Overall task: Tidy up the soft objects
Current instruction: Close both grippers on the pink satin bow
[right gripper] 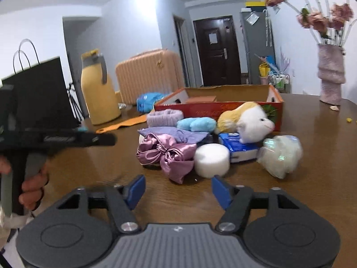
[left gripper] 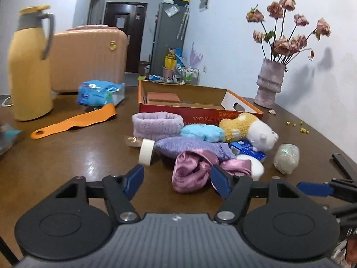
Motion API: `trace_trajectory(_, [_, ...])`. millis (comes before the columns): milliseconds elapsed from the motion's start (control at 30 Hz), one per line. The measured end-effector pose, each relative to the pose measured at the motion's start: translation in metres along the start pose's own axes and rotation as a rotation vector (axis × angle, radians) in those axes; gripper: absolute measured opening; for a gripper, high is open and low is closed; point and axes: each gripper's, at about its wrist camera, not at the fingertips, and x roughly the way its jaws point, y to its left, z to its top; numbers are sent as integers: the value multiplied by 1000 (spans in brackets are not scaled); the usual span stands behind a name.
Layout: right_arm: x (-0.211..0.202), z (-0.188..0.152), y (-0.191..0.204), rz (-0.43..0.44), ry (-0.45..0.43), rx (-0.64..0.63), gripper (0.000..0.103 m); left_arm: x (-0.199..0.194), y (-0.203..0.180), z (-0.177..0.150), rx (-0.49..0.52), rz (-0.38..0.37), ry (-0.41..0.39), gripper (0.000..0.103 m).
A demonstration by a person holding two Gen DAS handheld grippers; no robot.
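A pile of soft objects lies on the brown table in front of a red cardboard box (left gripper: 200, 114) (right gripper: 223, 109): a pink satin bow (left gripper: 191, 172) (right gripper: 169, 154), a purple knit cloth (left gripper: 191, 145) (right gripper: 176, 134), a lilac fuzzy band (left gripper: 156, 125) (right gripper: 165, 117), a blue fluffy piece (left gripper: 202, 132) (right gripper: 196, 124), a yellow-white plush toy (left gripper: 247, 129) (right gripper: 247, 118) and a white mesh puff (left gripper: 286, 158) (right gripper: 281, 154). My left gripper (left gripper: 177, 182) is open, just short of the bow. My right gripper (right gripper: 178, 188) is open and empty, near the bow and a white round sponge (right gripper: 212, 159).
A yellow thermos (left gripper: 29, 64) (right gripper: 99, 89), orange strap (left gripper: 73, 121), blue packet (left gripper: 100, 92), tape roll (left gripper: 146, 151), blue carton (right gripper: 238, 146) and a vase of dried flowers (left gripper: 270, 84) (right gripper: 330, 76) stand on the table. A black bag (right gripper: 40, 96) is at left. A pink suitcase (left gripper: 87, 58) stands behind.
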Motion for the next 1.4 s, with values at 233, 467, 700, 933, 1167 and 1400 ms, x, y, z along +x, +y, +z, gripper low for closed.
trace_trajectory(233, [49, 17, -3, 23, -1, 17, 47, 68, 13, 3, -65, -80, 137, 34])
trace_trajectory(467, [79, 20, -3, 19, 39, 9, 20, 58, 18, -9, -150, -115, 189, 7])
trace_trajectory(700, [16, 7, -4, 145, 97, 3, 34, -11, 17, -37, -122, -172, 174, 49])
trace_trajectory(933, [29, 8, -5, 135, 60, 86, 42, 7, 10, -33, -79, -155, 165, 38])
trace_trajectory(1167, [45, -7, -2, 114, 92, 113, 21, 14, 6, -45, -64, -169, 202, 8])
trace_trajectory(1400, [45, 2, 0, 125, 78, 88, 16, 3, 3, -31, -54, -196, 162, 6])
